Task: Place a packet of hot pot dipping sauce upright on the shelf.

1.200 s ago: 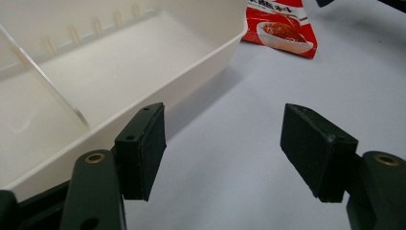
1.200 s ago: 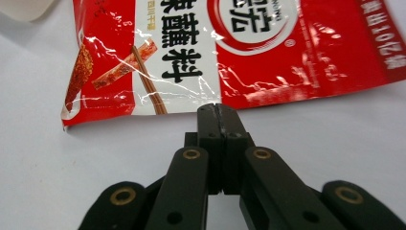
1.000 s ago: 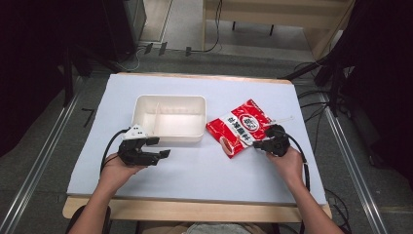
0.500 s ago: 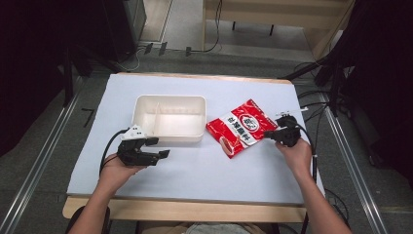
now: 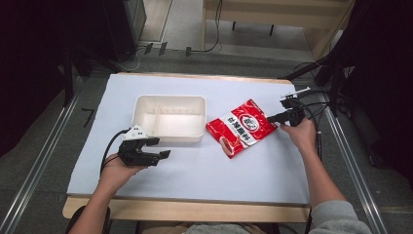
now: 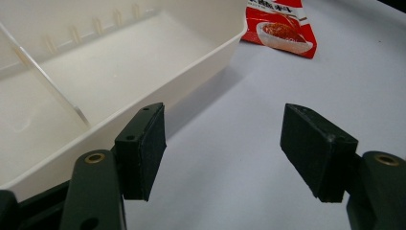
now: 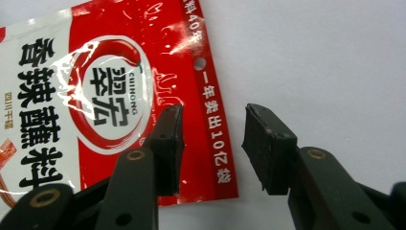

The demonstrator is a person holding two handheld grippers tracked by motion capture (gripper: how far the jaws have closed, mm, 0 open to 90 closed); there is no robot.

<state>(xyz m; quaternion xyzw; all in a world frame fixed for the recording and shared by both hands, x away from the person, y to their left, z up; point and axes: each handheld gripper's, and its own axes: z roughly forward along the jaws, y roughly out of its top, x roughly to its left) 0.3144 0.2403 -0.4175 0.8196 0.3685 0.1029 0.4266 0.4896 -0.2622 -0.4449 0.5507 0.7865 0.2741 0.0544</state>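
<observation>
So the red seasoning packet (image 5: 242,127) is lying flat on the pale tabletop (image 5: 253,180), just right of the white divided tray (image 5: 168,118), not touching it as far as I can tell. The right tool (image 5: 276,116) sits at the packet's right edge; its jaws have just been opening and now stand apart, pads off the foil, with the packet's edge strip lying under the gap in the right gripper view (image 7: 119,91). So it's let go, nothing gripped. The left tool (image 5: 158,149) is parked near the tray's near-left corner, jaws wide open over bare tabletop, nothing between them, tray wall (image 6: 191,72) right beside one pad.
</observation>
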